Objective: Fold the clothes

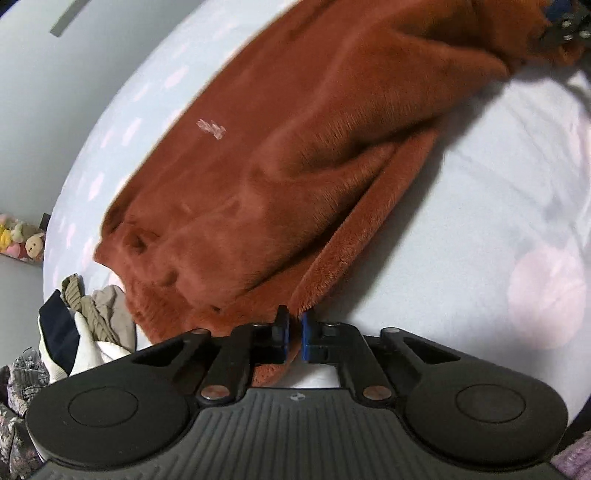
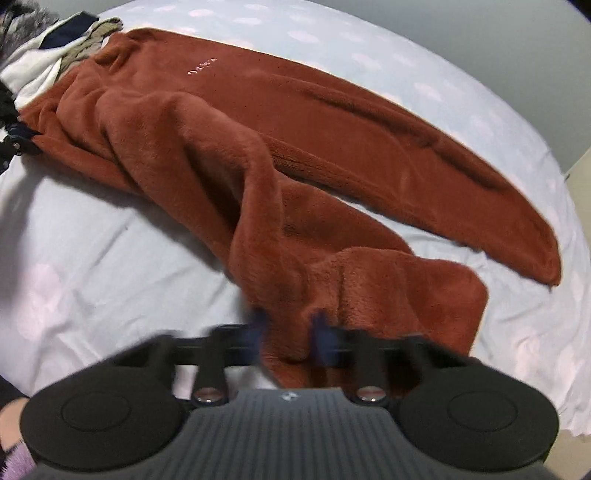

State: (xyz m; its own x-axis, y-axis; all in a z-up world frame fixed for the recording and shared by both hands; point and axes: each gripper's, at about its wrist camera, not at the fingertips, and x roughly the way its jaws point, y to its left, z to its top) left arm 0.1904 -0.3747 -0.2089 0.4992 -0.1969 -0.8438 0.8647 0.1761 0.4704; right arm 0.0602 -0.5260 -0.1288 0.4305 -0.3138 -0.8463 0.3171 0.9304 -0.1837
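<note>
A rust-brown fleece garment with a small pale logo lies stretched across a pale blue bed sheet. My left gripper is shut on an edge of the fleece near its waist end. In the right wrist view the same fleece runs from far left to lower right, one leg folded over. My right gripper is blurred, with its jaws closed on a thick bunch of the fleece's lower end. The left gripper shows at the far left edge, and the right gripper shows at the top right of the left wrist view.
A pile of other clothes, white, navy and olive, lies beside the fleece's waist end; it also shows in the right wrist view. Plush toys sit beyond the bed. A grey wall stands behind.
</note>
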